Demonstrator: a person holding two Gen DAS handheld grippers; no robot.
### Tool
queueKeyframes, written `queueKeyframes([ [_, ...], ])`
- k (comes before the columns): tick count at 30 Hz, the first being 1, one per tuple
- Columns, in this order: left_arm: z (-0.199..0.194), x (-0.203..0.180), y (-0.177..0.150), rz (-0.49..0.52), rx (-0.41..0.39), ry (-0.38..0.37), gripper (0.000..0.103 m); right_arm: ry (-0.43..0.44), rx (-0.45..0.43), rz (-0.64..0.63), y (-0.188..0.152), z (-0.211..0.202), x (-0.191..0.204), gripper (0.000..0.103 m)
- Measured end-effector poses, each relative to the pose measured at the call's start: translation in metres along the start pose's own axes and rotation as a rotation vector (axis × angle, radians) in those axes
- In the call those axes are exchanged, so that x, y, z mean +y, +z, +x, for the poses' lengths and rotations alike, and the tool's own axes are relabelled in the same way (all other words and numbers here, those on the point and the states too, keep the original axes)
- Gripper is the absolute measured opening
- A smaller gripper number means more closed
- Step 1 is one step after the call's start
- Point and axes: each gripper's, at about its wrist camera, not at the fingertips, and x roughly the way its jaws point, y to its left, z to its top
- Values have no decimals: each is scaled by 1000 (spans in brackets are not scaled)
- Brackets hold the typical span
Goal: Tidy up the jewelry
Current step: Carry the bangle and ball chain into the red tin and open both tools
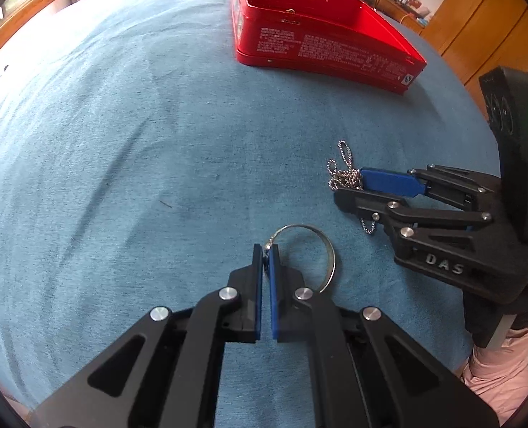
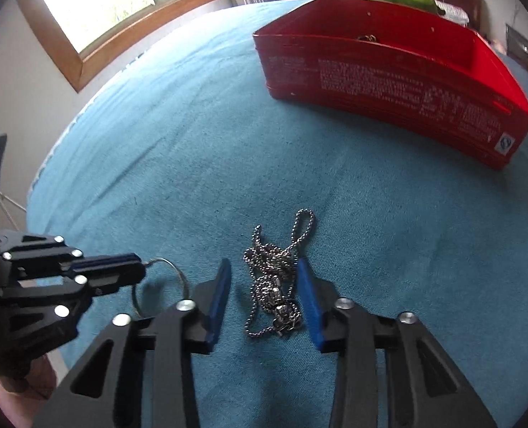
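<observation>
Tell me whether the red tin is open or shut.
Open: the red tin has no lid on, and its inner walls show from above. Its contents are mostly hidden.

Matt blue woven cloth (image 2: 371,214) covers the table; at 1 o'clock, a glossy red tin (image 2: 388,71) with printed sides. Shiny metal ball chain (image 2: 278,285) and polished steel ring (image 1: 322,249). Grippers: matt black plastic, blue pads (image 2: 308,297), bright metal rivets (image 1: 228,293).
</observation>
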Motion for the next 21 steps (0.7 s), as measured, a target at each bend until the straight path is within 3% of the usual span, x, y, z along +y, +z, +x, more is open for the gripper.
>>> queueKeyframes([
  [4,-6,6,-1,-8,-9,-6,2,25,-2,-3,-2,-2,-4,10],
  [9,-12,10,1,-9,-20,-13,2,135,0,45,-5,-9,-14,9],
  [12,-16,11,2,-11,-27,-18,2,213,-33,75,-5,-24,-20,8],
  [21,-30,11,7,-9,-56,-37,2,275,-145,103,-2,-76,-36,8],
])
